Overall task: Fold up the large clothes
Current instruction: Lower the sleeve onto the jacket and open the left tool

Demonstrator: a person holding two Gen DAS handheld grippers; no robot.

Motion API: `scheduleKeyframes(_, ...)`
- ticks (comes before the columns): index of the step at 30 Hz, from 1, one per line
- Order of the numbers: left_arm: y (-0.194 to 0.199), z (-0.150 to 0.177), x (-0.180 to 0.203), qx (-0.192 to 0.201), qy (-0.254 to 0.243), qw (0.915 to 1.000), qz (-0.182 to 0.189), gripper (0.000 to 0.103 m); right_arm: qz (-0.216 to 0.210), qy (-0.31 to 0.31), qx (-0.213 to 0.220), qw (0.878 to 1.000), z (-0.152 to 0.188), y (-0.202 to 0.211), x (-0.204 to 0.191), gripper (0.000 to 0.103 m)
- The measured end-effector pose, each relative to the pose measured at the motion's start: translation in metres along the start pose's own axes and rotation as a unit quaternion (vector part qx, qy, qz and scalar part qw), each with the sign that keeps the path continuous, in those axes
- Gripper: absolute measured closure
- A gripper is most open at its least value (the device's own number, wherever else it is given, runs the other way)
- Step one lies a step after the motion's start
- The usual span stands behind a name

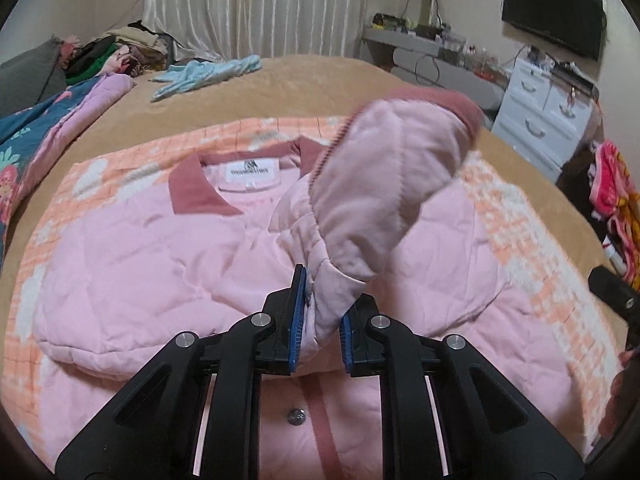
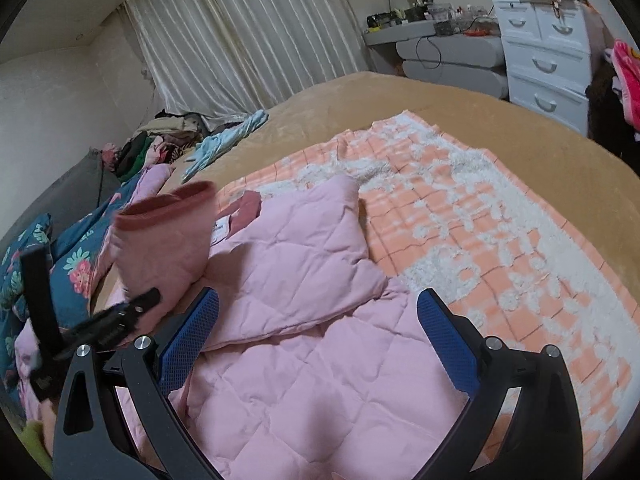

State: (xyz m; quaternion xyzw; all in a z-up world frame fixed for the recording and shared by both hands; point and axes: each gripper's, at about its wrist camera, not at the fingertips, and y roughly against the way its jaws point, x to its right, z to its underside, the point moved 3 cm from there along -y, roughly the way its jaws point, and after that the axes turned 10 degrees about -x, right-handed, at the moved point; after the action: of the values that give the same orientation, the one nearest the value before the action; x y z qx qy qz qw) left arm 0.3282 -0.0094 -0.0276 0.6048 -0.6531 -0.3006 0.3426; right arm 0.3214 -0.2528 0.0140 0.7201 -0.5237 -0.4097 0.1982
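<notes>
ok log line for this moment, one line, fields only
stage: sleeve fold | left gripper: shut on sleeve, cuff raised | right gripper: open, above pink jacket | surface: orange blanket

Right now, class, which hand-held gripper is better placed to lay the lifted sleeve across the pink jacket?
Left. The left hand-held gripper is shut on the sleeve, holding it above the pink jacket. The right hand-held gripper is open and empty over the jacket's other side.
</notes>
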Motion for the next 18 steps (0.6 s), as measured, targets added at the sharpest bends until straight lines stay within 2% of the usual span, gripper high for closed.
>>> scheduleKeyframes(4, -0.012, 0.01, 0.009, -0.006, -0.018, 0.9997, -0.013, 0.093, -0.007, 0.0, -0.004, 1.0, 0.001, -0.005, -0.001, 0.004)
scheduleKeyframes(7, -0.02, 0.018, 0.016, -0.016, -0.041, 0.9987, -0.024, 0.084, -0.014, -0.009, -0.01, 1.0, 0.001, -0.009, 0.001, 0.004)
scheduleKeyframes(10, -0.028, 0.029, 0.024, -0.03, -0.061, 0.9974, -0.027, 0.06, -0.021, -0.013, -0.02, 0.999, 0.003, -0.015, 0.002, 0.004)
scheduleKeyframes(11, -0.03, 0.033, 0.026, -0.035, -0.064, 0.9971, -0.02, 0.047, -0.025, -0.012, -0.024, 0.999, 0.004, -0.017, 0.001, 0.004)
scheduleKeyframes(13, -0.03, 0.041, 0.031, -0.042, -0.079, 0.9958, -0.02, 0.043, -0.03, -0.01, -0.032, 0.999, 0.006, -0.02, -0.002, 0.004)
scheduleKeyframes(15, -0.028, 0.048, 0.034, -0.049, -0.095, 0.9941, -0.018, 0.03, -0.036, -0.005, -0.042, 0.998, 0.008, -0.026, -0.006, 0.004)
scheduleKeyframes(18, -0.018, 0.057, 0.031, -0.066, -0.108, 0.992, 0.006, 0.017, -0.056, -0.008, -0.06, 0.997, 0.01, -0.035, -0.012, 0.004)
